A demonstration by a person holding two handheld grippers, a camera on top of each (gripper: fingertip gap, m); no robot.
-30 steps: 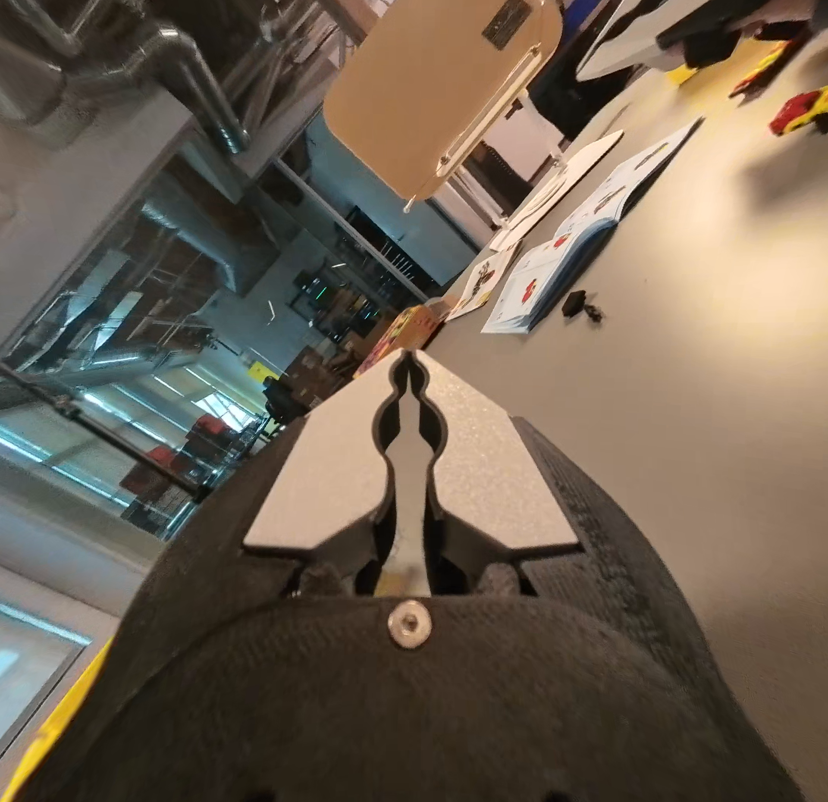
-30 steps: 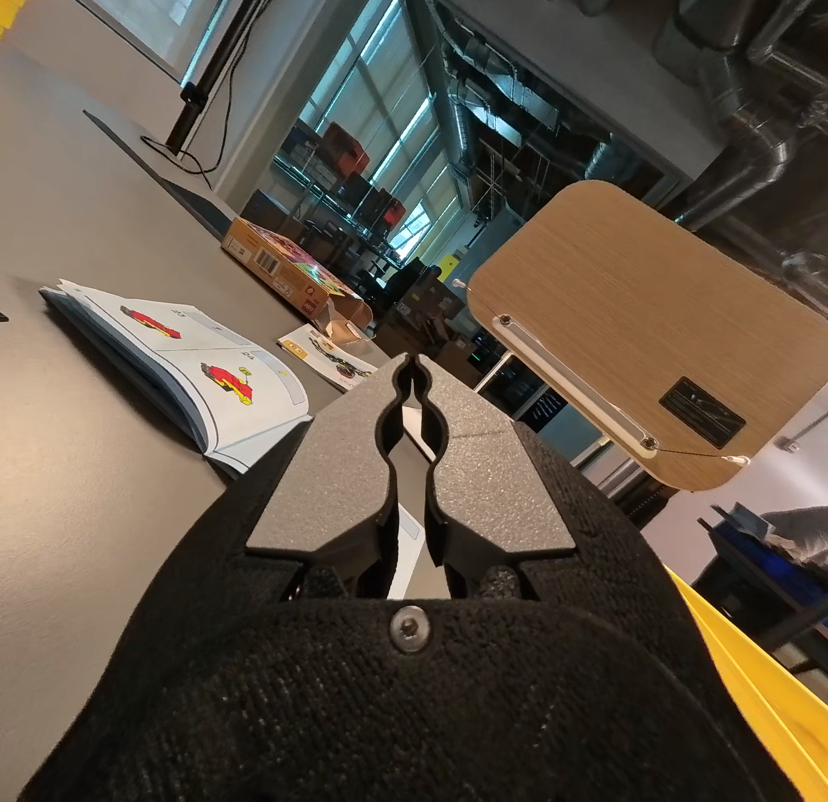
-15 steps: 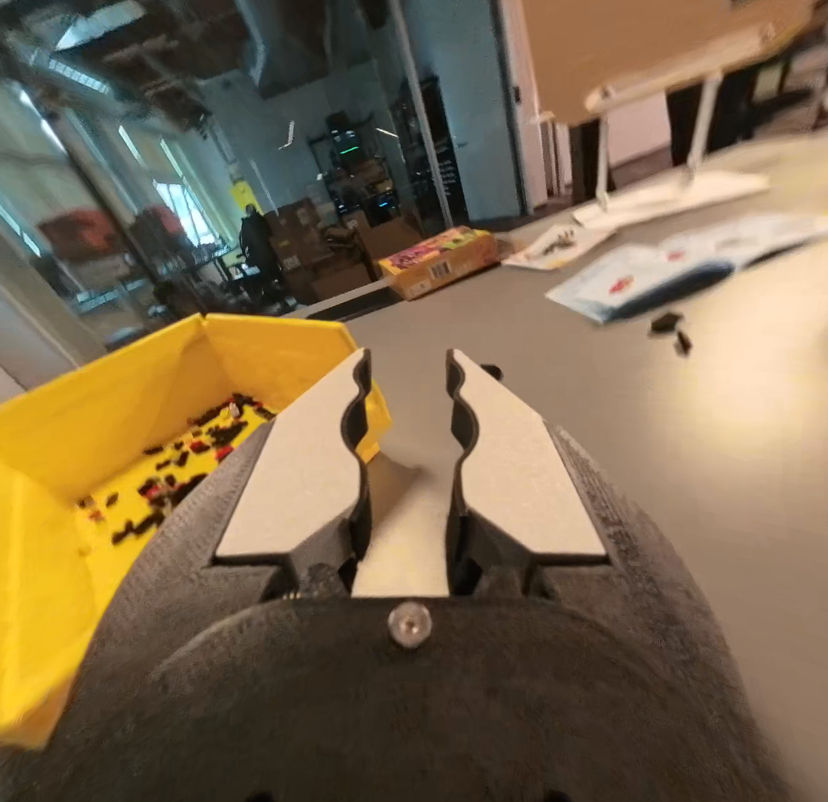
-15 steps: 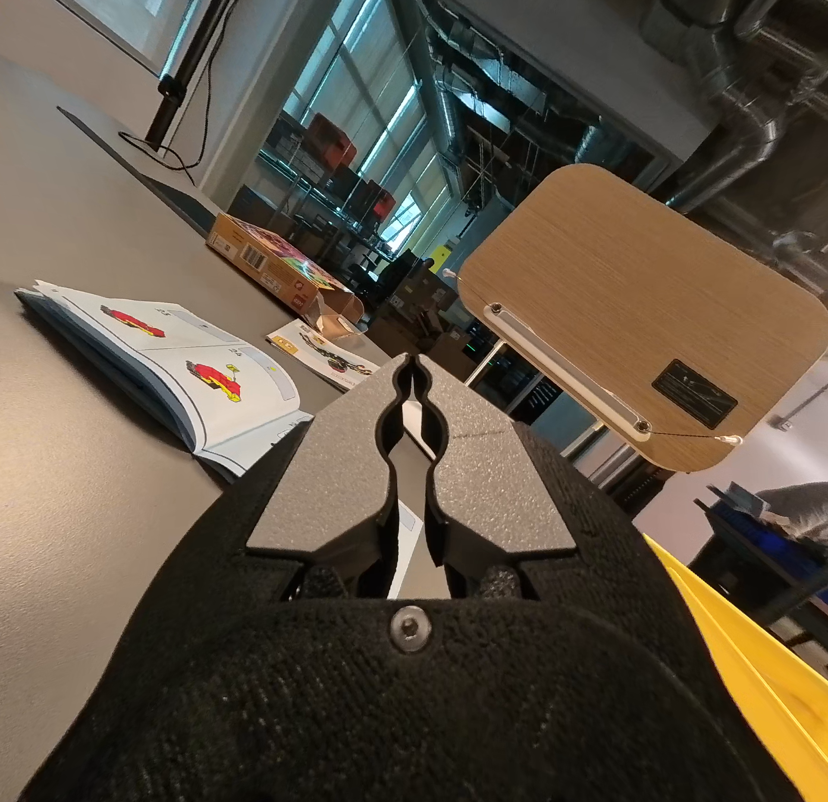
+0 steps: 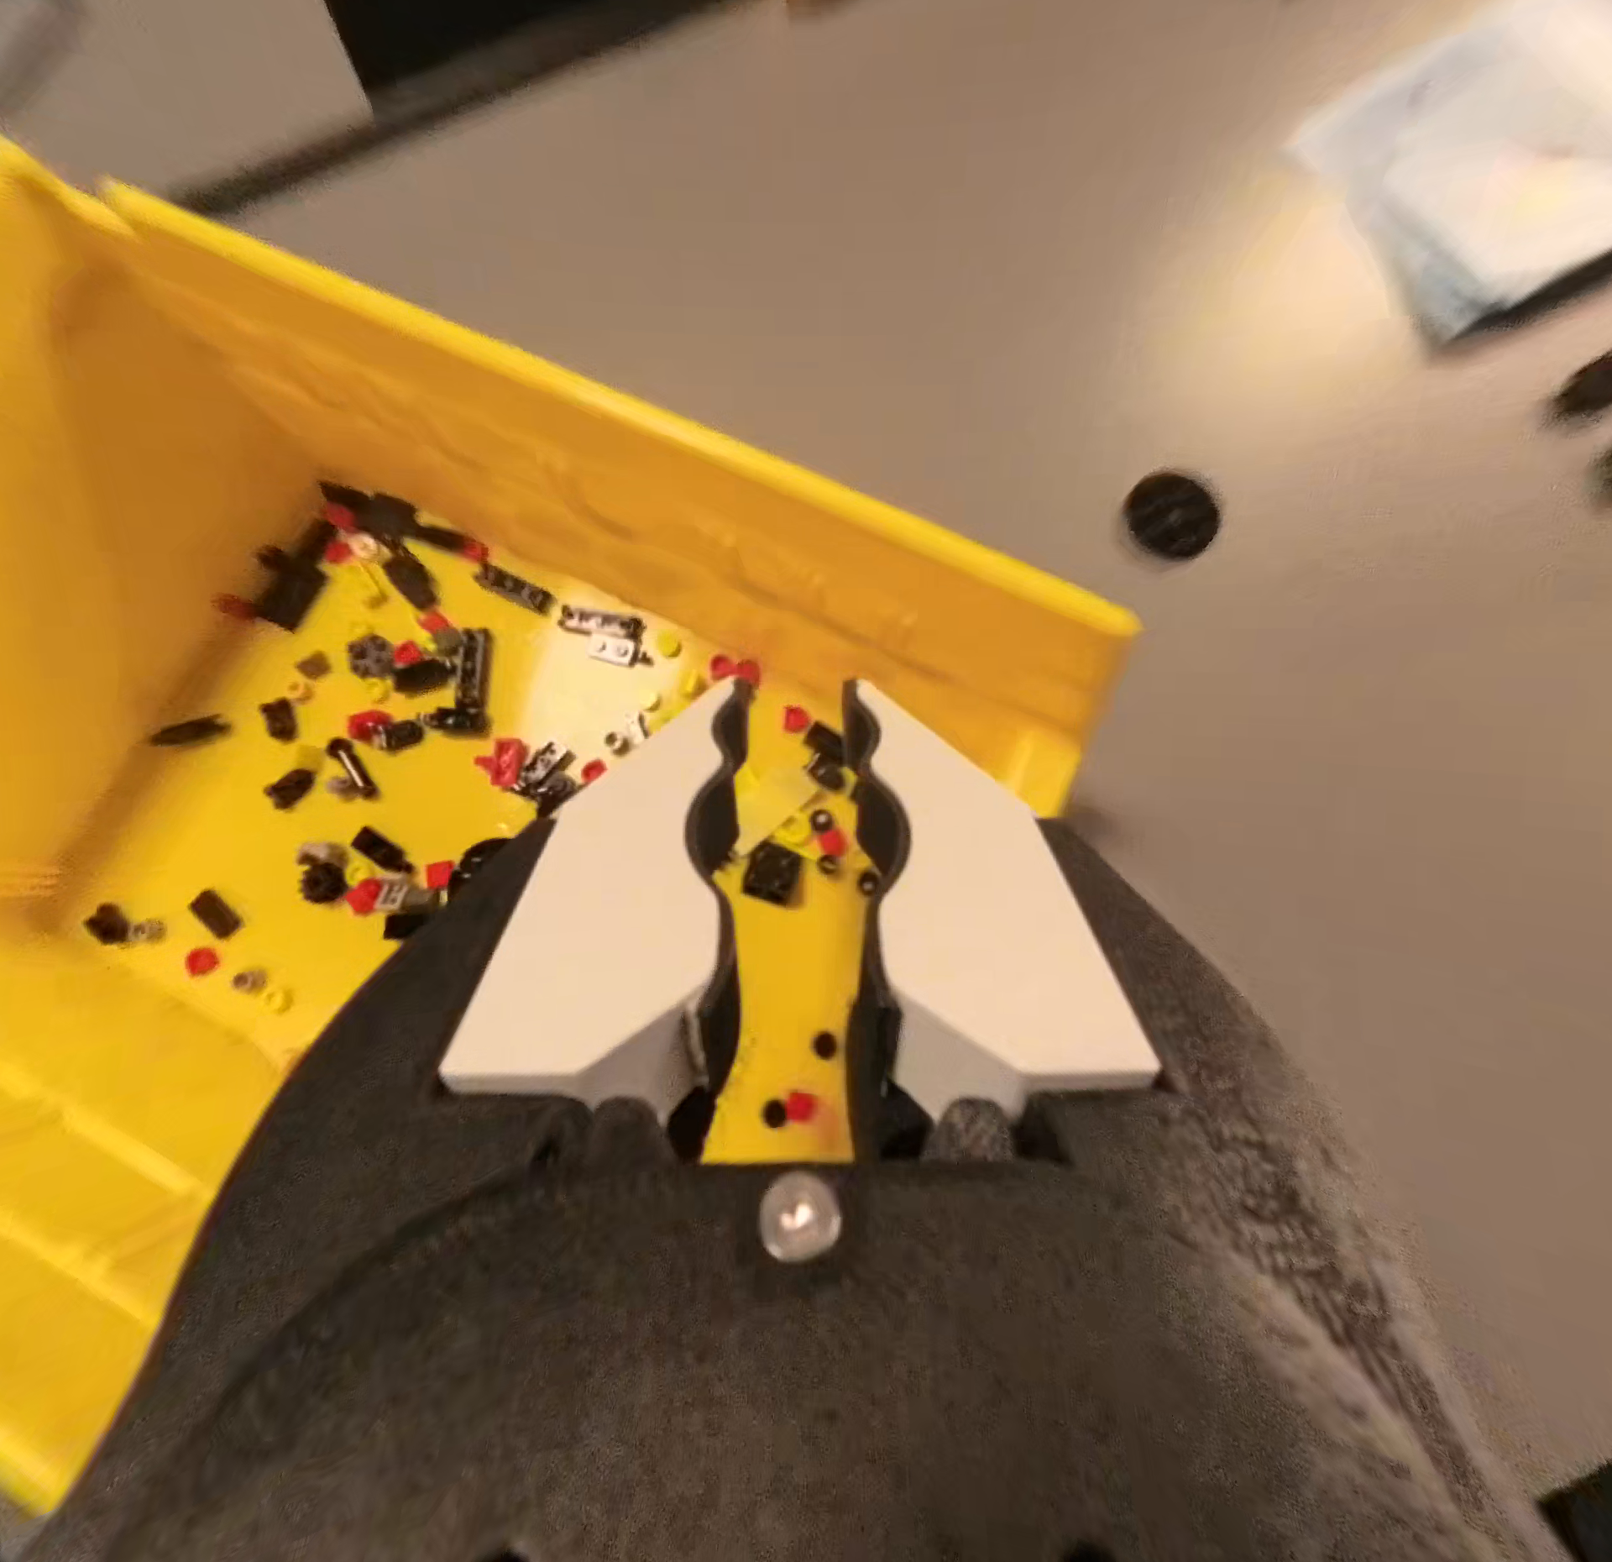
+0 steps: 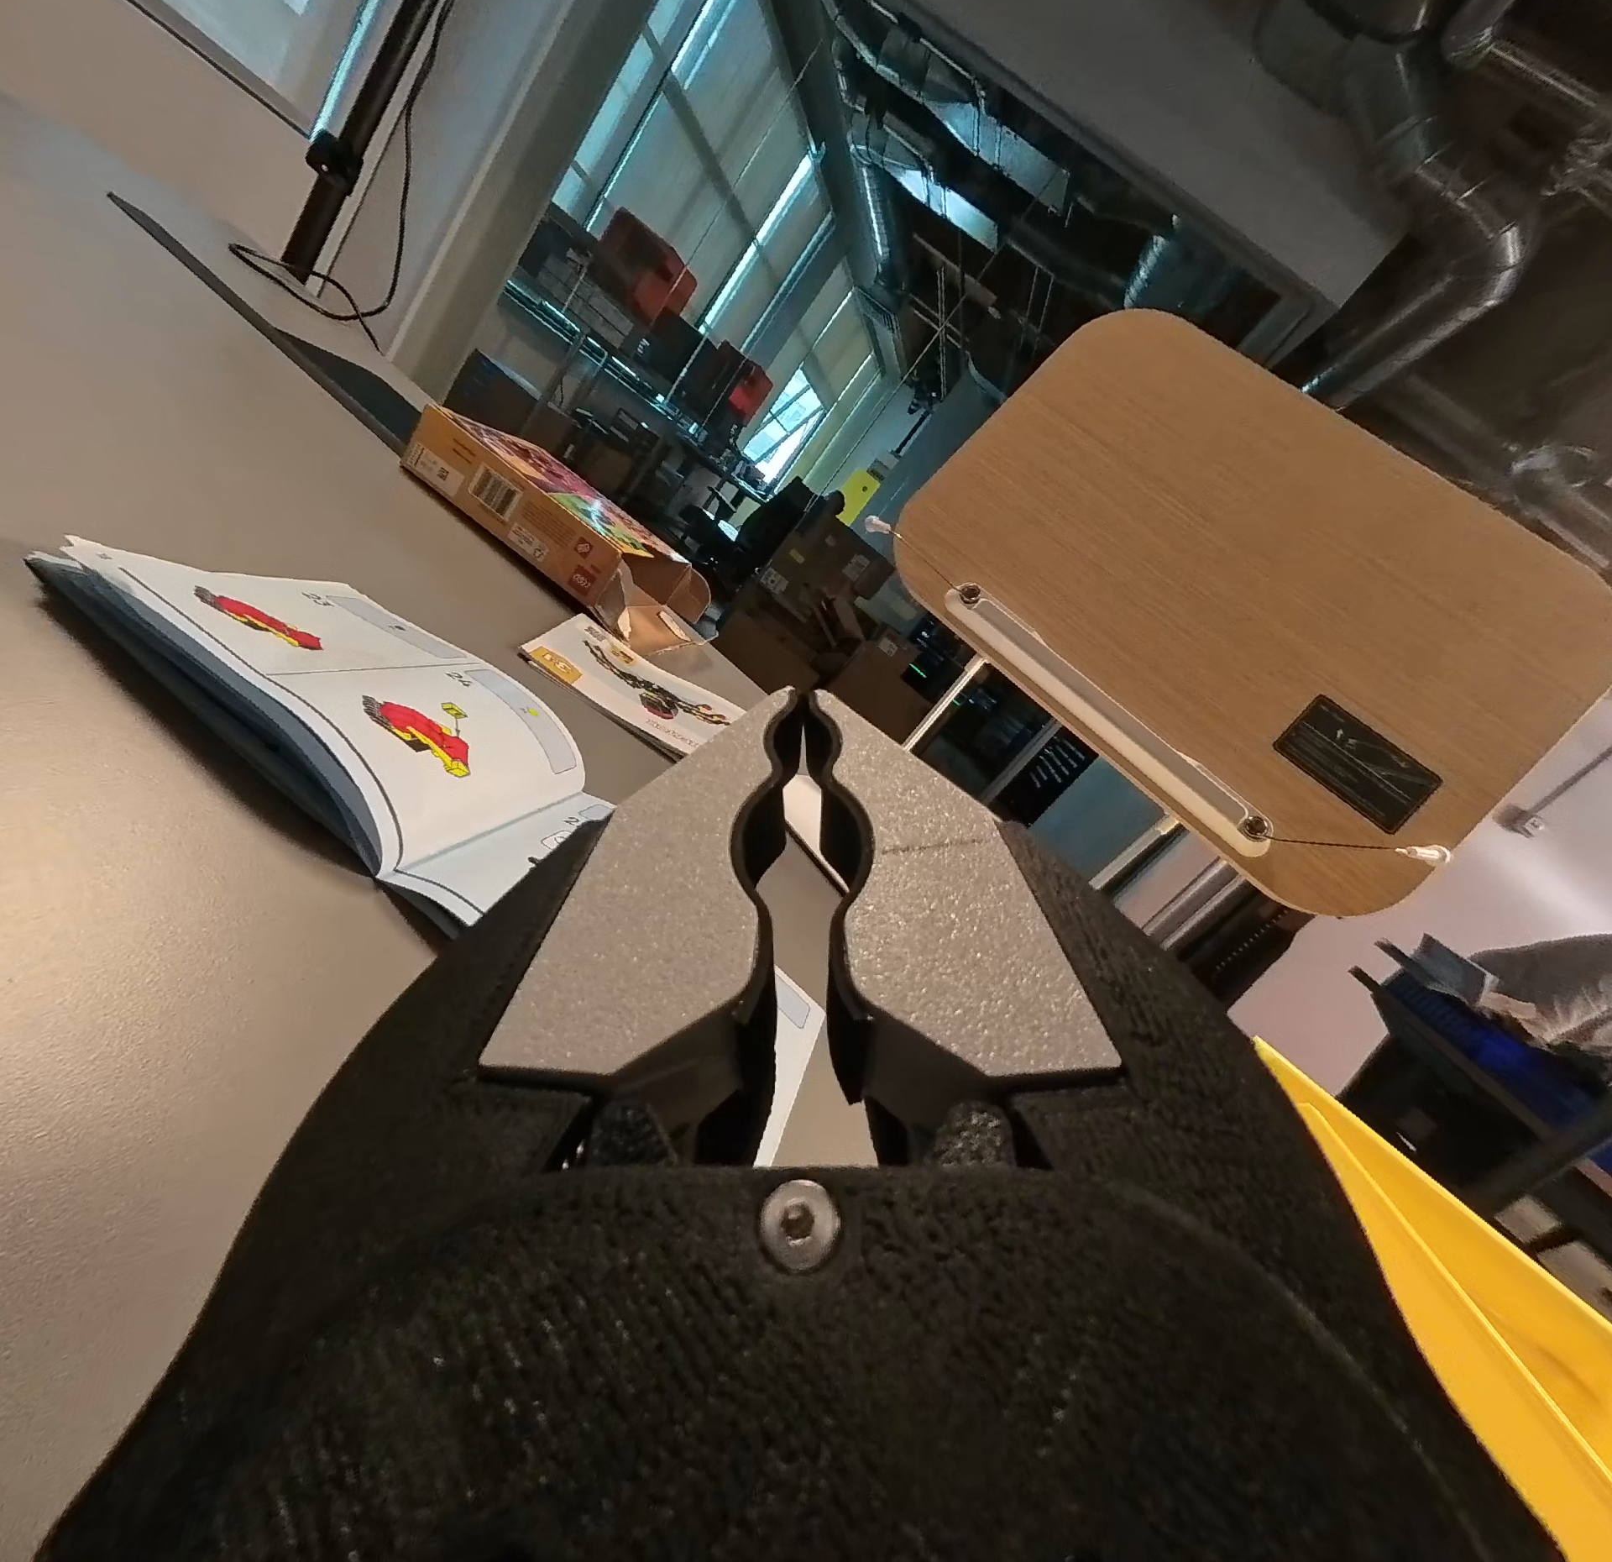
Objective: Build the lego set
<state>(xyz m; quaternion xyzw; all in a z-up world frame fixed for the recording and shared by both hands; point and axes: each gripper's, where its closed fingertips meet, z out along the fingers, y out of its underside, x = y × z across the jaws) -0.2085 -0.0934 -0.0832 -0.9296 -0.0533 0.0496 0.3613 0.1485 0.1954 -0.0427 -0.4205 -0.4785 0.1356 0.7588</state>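
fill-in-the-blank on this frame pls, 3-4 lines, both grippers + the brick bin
1. The left gripper hangs with its jaws ____ above the loose bricks.
2. The bricks lie in a ____ bin.
3. The right gripper has its jaws ____ and grips nothing.
4. The instruction booklet beside the right gripper lies ____ on the table.

Missing words: open; yellow; shut; open

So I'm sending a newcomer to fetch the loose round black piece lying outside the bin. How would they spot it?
Find the yellow bin of small pieces on the grey table. Just beyond its far wall, past the corner, a black disc lies alone on the tabletop. Unlike the pieces in the bin, it is round, flat and sits on bare grey.
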